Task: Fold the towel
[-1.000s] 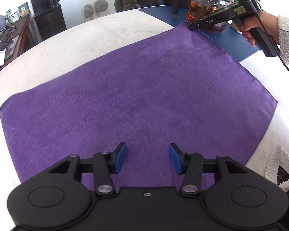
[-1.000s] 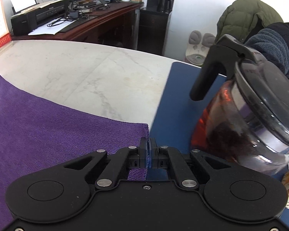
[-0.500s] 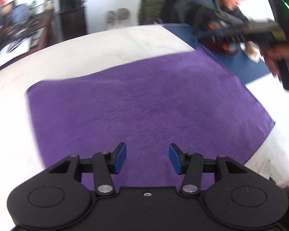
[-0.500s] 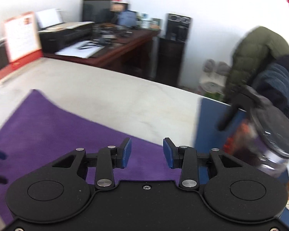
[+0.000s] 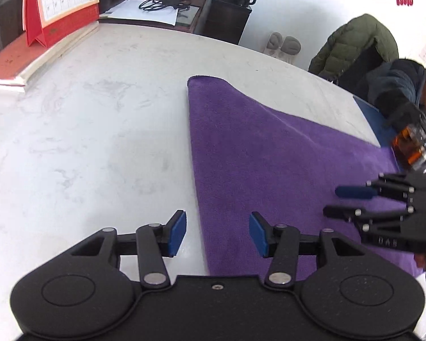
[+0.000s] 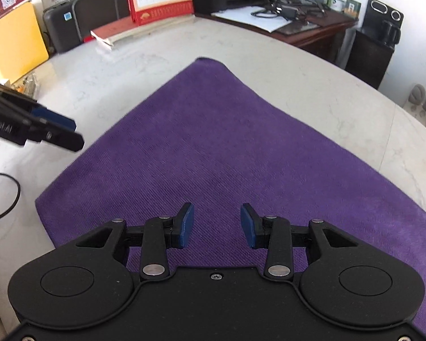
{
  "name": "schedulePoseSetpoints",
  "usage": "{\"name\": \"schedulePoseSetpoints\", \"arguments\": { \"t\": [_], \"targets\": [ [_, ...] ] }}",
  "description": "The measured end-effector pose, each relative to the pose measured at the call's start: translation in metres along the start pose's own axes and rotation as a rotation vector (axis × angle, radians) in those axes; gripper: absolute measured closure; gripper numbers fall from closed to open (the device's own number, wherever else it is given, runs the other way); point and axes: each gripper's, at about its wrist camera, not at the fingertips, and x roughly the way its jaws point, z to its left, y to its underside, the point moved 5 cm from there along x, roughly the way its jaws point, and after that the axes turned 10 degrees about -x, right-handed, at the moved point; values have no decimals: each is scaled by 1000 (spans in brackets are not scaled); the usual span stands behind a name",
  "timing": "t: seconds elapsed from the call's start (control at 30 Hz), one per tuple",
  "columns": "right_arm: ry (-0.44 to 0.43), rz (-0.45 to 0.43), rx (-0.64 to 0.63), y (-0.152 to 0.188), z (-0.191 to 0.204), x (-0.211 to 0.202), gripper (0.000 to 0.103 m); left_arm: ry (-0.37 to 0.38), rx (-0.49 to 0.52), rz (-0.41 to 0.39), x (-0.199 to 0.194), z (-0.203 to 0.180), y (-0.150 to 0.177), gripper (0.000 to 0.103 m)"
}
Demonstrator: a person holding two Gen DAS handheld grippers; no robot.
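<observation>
Through my left wrist camera, my left hand-held gripper (image 5: pixel 217 234) sits at the bottom of the frame with its blue pads parted and nothing between them; the left pad hangs over bare marble desk (image 5: pixel 93 130), the right pad over the near edge of the purple towel (image 5: pixel 269 164). The towel lies flat on the desk, running from the centre of the frame toward the right, with a rounded corner at upper centre. At the right edge my right hand-held gripper (image 5: pixel 333 201) reaches in above the towel, fingers apart. A red desk calendar (image 5: pixel 59 2) stands at upper left, and a glass teapot (image 5: pixel 417 147) shows at the right edge beside a seated person in a dark jacket (image 5: pixel 397 91). Through my right wrist camera, my right gripper is at the bottom, its jaws having just been opening, now spread with nothing gripped, hanging over the towel, which fills the middle of the frame. My left gripper enters from the left edge, just beside the towel's left border.
</observation>
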Motion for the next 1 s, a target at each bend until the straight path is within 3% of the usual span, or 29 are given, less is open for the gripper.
{"name": "schedulePoseSetpoints", "arguments": {
  "t": [0.43, 0.57, 0.6, 0.7, 0.83, 1.0],
  "targets": [
    [5, -3, 0, 11, 7, 1, 67, -18, -8, 1, 30, -8, -20, 60],
    [-3, -12, 5, 14, 5, 1, 67, -16, -4, -1, 33, -7, -21, 78],
    [-5, -15, 7, 15, 5, 0, 67, -10, -8, 5, 34, -7, -21, 87],
    [-8, -21, 13, 17, 4, 0, 67, 10, -31, 16, 35, -8, -24, 95],
    [-19, -35, 36, 17, 1, 1, 67, 55, -48, 0, 28, -18, -31, 96],
    [-23, -49, 47, 19, 0, 1, 64, 168, 44, -21, 17, -57, -41, 96]
  ]
}}
